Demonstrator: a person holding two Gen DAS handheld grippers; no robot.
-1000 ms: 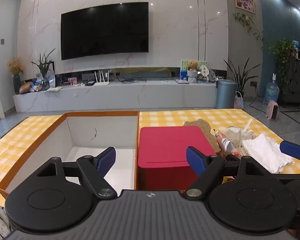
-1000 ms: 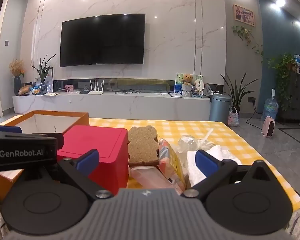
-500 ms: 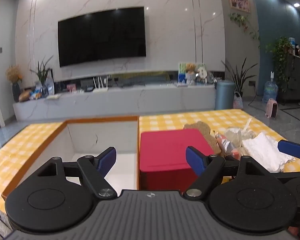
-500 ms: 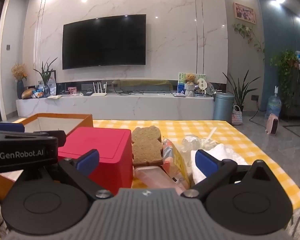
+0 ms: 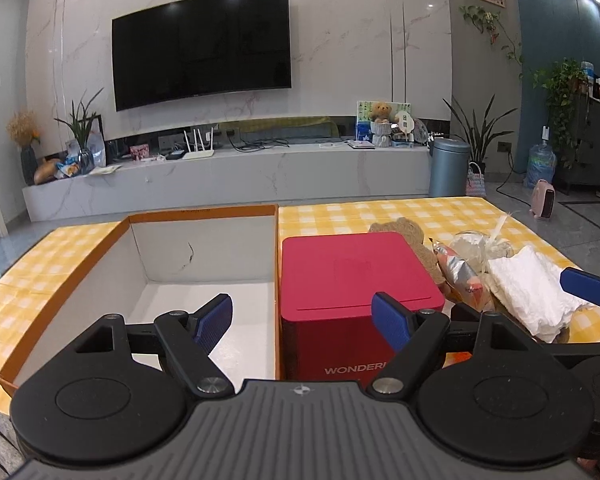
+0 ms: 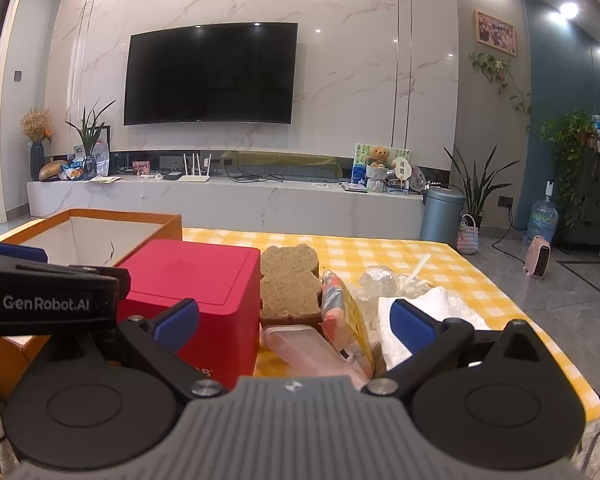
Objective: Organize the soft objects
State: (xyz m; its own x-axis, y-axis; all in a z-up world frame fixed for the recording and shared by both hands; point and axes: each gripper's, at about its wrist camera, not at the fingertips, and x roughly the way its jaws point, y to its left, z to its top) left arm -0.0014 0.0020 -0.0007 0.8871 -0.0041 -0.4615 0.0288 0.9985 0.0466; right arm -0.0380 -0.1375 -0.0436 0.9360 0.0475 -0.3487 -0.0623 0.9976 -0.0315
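Observation:
An orange box with a white inside point(image 5: 204, 256) point(image 6: 100, 236) stands open on the yellow checked tablecloth. A red box point(image 5: 356, 276) point(image 6: 204, 280) sits right beside it. To its right lie a brown bear-shaped sponge point(image 6: 288, 284) point(image 5: 404, 232), a pink packet point(image 6: 312, 352), an orange snack bag point(image 6: 340, 308) point(image 5: 460, 276), crumpled clear plastic point(image 6: 384, 280) point(image 5: 476, 248) and a white cloth point(image 5: 532, 292) point(image 6: 440, 304). My left gripper point(image 5: 302, 318) hangs open before the two boxes. My right gripper point(image 6: 296, 320) is open, low over the pink packet and snack bag.
The table's right edge point(image 6: 540, 332) drops to a grey floor. Beyond the table stand a marble TV bench point(image 5: 228, 176), a grey bin point(image 5: 448, 168) and a pink heater point(image 6: 538, 258). The left gripper's body point(image 6: 40, 300) crosses the right view's left side.
Both cameras have tilted and drifted a little; the table contents sit slightly lower in view. Nothing on the table has moved, and both grippers stay open.

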